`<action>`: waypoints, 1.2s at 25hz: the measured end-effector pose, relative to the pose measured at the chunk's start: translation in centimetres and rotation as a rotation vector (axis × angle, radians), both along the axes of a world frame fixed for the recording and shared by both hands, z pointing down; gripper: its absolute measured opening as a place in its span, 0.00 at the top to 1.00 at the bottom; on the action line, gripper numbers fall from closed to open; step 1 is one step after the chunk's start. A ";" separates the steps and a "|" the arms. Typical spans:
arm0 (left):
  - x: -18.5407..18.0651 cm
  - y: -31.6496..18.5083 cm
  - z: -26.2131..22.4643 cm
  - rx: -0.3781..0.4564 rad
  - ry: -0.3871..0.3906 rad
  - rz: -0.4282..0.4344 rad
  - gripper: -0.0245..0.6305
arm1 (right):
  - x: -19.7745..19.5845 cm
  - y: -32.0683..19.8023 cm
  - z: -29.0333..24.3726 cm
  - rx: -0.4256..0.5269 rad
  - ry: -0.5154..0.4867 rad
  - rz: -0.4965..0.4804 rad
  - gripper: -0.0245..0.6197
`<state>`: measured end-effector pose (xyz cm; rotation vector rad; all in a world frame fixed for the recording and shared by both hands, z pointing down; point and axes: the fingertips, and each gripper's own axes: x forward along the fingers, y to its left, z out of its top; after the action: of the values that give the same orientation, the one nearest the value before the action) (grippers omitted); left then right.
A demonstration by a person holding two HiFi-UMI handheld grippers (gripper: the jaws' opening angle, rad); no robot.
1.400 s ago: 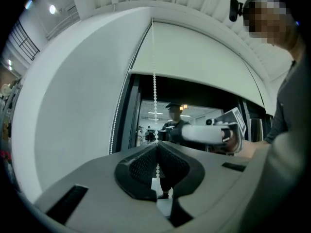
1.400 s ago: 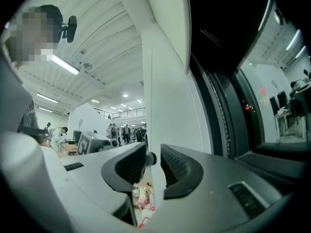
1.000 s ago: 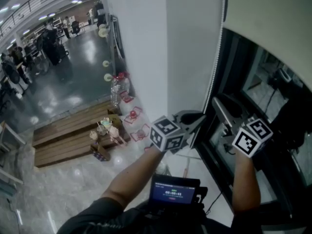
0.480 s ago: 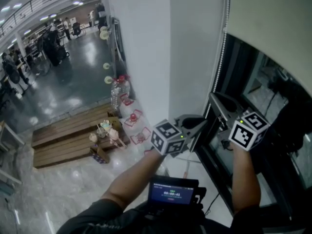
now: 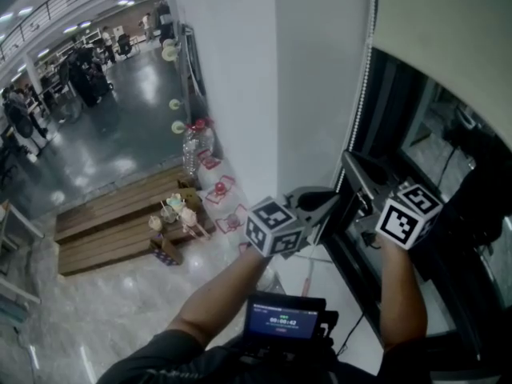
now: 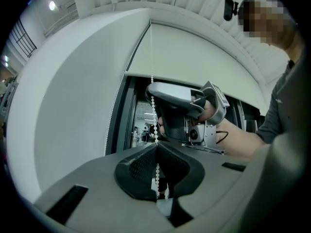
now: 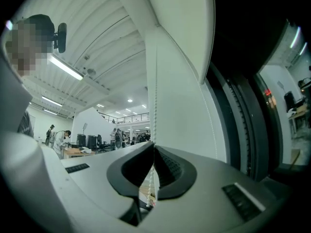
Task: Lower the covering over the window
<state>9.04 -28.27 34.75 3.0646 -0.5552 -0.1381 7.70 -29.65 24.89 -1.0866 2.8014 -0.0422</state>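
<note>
Blind covers only the window's top, beside the wall. Its bead chain, likely light and slippery, is the place to grip: left claw pinches it, right claw has just closed on it too

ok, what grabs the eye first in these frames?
Two claws meet at the bead chain beside the dark window: the left claw is shut on it, and the right claw has just closed on it too. Above them, the cream roller blind covers only the window's top.
</note>
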 end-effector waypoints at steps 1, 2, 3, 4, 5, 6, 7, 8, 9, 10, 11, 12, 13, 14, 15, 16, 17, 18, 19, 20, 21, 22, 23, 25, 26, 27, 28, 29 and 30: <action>0.0 0.1 0.0 -0.001 0.004 -0.001 0.96 | 0.0 0.1 0.1 0.002 0.001 0.000 0.96; 0.1 0.2 0.1 -0.004 0.007 -0.002 0.96 | 0.0 0.3 0.2 0.004 0.003 0.001 0.96; 0.1 0.3 0.3 -0.009 0.007 -0.003 0.96 | 0.1 0.4 0.3 0.003 0.001 0.001 0.96; 0.2 0.4 0.5 -0.014 0.009 -0.002 0.96 | 0.2 0.4 0.4 0.001 -0.004 -0.001 0.96; 0.2 0.5 0.6 -0.018 0.011 -0.002 0.96 | 0.2 0.5 0.6 -0.002 -0.011 -0.002 0.96; 0.2 0.6 0.6 -0.019 0.011 -0.003 0.96 | 0.2 0.6 0.7 -0.004 -0.015 -0.004 0.96; 0.1 0.6 0.7 -0.019 0.010 -0.005 0.96 | 0.1 0.6 0.9 -0.005 -0.013 -0.005 0.96; 0.0 0.6 0.8 -0.020 0.007 -0.008 0.96 | -0.1 0.6 1.1 -0.005 -0.008 -0.006 0.96; 0.0 0.6 1.0 -0.022 0.005 -0.011 0.96 | -0.2 0.6 1.4 -0.007 -0.004 -0.006 0.96; -0.1 0.6 1.2 -0.026 0.003 -0.014 0.96 | -0.2 0.6 1.7 -0.010 -0.002 -0.007 0.96; -0.1 0.6 1.5 -0.030 0.000 -0.016 0.96 | -0.2 0.6 2.1 -0.015 -0.002 -0.007 0.96; 0.0 0.7 1.8 -0.034 -0.005 -0.017 0.96 | -0.1 0.7 2.4 -0.021 -0.003 -0.007 0.96; 0.1 0.7 2.1 -0.037 -0.011 -0.019 0.96 | 0.0 0.7 2.8 -0.028 -0.003 -0.007 0.96; 0.2 0.8 2.5 -0.041 -0.018 -0.021 0.96 | 0.1 0.7 3.2 -0.035 -0.002 -0.007 0.96; 0.2 0.7 3.1 -0.047 -0.027 -0.025 0.96 | 0.1 0.6 3.8 -0.044 0.000 -0.007 0.96; 0.2 0.6 3.7 -0.056 -0.035 -0.028 0.96 | 0.1 0.5 4.3 -0.053 0.002 -0.006 0.96; 0.1 0.5 4.3 -0.065 -0.042 -0.030 0.96 | 0.1 0.4 4.9 -0.064 0.005 -0.006 0.96; 0.1 0.4 4.9 -0.073 -0.049 -0.031 0.96 | 0.1 0.4 5.5 -0.075 0.008 -0.005 0.96; 0.1 0.4 5.5 -0.081 -0.057 -0.031 0.96 | 0.1 0.3 6.1 -0.085 0.012 -0.003 0.96; 0.1 0.3 6.1 -0.089 -0.067 -0.032 0.96 | 0.1 0.1 6.7 -0.095 0.015 -0.001 0.96; 0.1 0.2 6.8 -0.098 -0.076 -0.034 0.96 | 0.2 -0.1 7.4 -0.104 0.017 0.001 0.96; 0.1 0.1 7.4 -0.108 -0.084 -0.036 0.96 | 0.1 -0.3 8.0 -0.114 0.017 0.001 0.96; 0.0 0.0 7.8 -0.118 -0.088 -0.038 0.96 | 0.1 -0.4 8.6 -0.123 0.016 0.001 0.96; 0.1 0.0 8.6 -0.137 -0.094 -0.038 0.96 | 0.2 -0.5 9.7 -0.139 0.018 0.003 0.96; 0.2 0.1 9.0 -0.141 -0.100 -0.037 0.96 | 0.2 -0.5 10.2 -0.145 0.022 0.006 0.96; 0.3 0.1 9.5 -0.144 -0.109 -0.035 0.96 | 0.3 -0.5 10.6 -0.149 0.027 0.010 0.96; 0.3 0.1 10.0 -0.148 -0.118 -0.032 0.96 | 0.4 -0.5 11.1 -0.155 0.029 0.016 0.96; 0.3 0.0 10.6 -0.156 -0.129 -0.030 0.96 | 0.4 -0.7 11.5 -0.165 0.029 0.021 0.96; 0.3 -0.1 11.1 -0.165 -0.139 -0.028 0.96 | 0.4 -0.8 11.8 -0.179 0.027 0.024 0.96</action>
<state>9.33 -28.34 45.82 2.9212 -0.5844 0.1151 8.13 -30.42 36.69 -1.1667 2.8532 -0.2828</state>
